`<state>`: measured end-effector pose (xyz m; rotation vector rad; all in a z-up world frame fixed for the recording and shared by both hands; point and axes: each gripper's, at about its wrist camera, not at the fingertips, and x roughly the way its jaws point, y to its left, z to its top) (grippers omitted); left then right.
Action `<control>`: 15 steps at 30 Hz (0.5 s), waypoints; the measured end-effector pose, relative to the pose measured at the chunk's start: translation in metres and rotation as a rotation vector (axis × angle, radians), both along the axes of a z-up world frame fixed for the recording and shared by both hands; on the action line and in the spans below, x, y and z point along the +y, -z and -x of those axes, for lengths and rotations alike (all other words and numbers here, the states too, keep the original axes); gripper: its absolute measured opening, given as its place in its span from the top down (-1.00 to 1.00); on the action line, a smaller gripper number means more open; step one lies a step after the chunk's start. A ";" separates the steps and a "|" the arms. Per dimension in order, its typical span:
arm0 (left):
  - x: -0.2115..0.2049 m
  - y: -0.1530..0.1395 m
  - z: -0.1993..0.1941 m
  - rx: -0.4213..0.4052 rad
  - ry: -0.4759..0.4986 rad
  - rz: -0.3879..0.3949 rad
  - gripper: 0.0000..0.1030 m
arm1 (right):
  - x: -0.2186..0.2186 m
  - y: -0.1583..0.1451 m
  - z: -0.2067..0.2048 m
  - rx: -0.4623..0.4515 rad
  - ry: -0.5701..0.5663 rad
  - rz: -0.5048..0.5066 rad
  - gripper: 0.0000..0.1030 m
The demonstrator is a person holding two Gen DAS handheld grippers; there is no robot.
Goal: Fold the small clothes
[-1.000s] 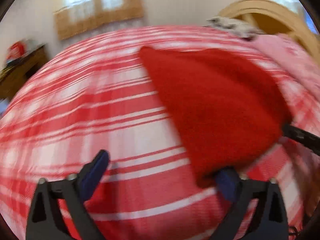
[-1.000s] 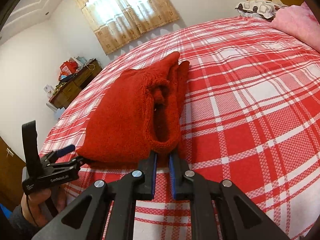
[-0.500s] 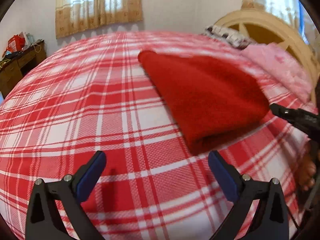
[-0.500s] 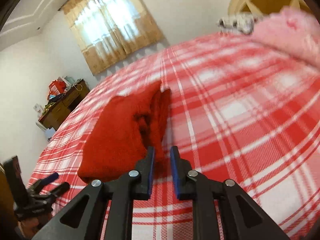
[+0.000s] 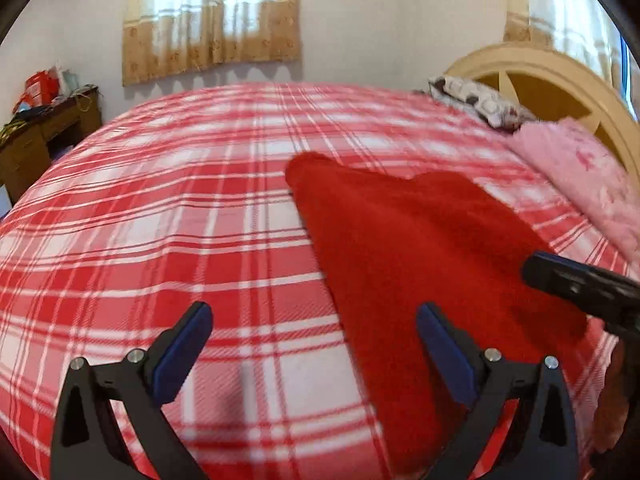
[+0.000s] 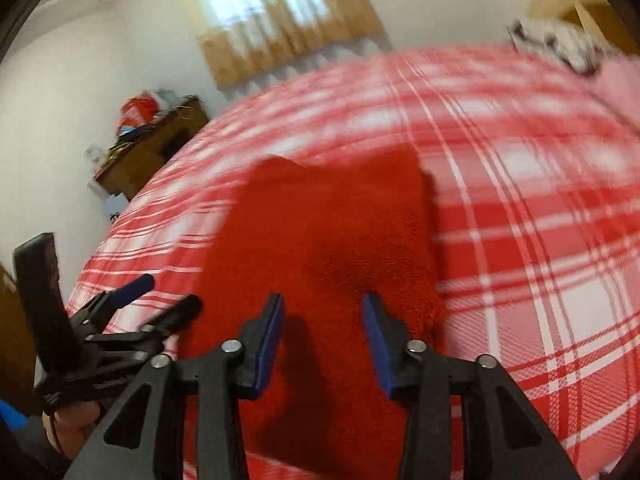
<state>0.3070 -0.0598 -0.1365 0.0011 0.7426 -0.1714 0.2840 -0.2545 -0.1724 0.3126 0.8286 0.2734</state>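
Red knit garment (image 6: 328, 248) flat on plaid bedspread (image 5: 160, 208), right gripper (image 6: 323, 344) open above its near edge, left gripper (image 5: 312, 344) open, right finger (image 5: 444, 344) over garment.

right gripper (image 6: 323, 344): now open | sweater (image 6: 328, 248): released, flat

The right tongs (image 6: 323, 344) hang with jaws apart over the near end of a folded red sweater (image 6: 320, 248) lying on the plaid bed (image 6: 540, 216). The left tongs (image 6: 160, 300), also parted, sit at the bed's left edge beside the sweater.
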 end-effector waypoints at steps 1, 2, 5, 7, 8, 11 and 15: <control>-0.003 0.003 -0.004 0.007 0.004 0.002 -1.00 | -0.003 0.001 0.002 -0.001 -0.004 -0.009 0.44; -0.005 0.008 -0.008 0.021 0.013 0.011 -1.00 | -0.005 0.001 0.005 0.000 -0.008 -0.012 0.44; -0.007 0.016 -0.010 0.043 0.017 0.045 -1.00 | 0.000 -0.008 0.010 0.001 -0.008 0.038 0.41; -0.004 0.018 -0.010 0.058 0.029 0.081 -1.00 | 0.010 -0.023 0.011 -0.036 -0.028 0.069 0.39; 0.000 0.020 -0.010 0.068 0.030 0.105 -1.00 | 0.017 -0.032 0.009 -0.062 -0.042 0.085 0.38; 0.005 0.023 -0.010 0.085 0.016 0.147 -1.00 | 0.033 -0.039 -0.009 -0.057 -0.058 0.152 0.33; 0.003 0.023 -0.006 0.084 0.015 0.141 -1.00 | 0.026 -0.011 -0.035 0.069 -0.021 0.203 0.33</control>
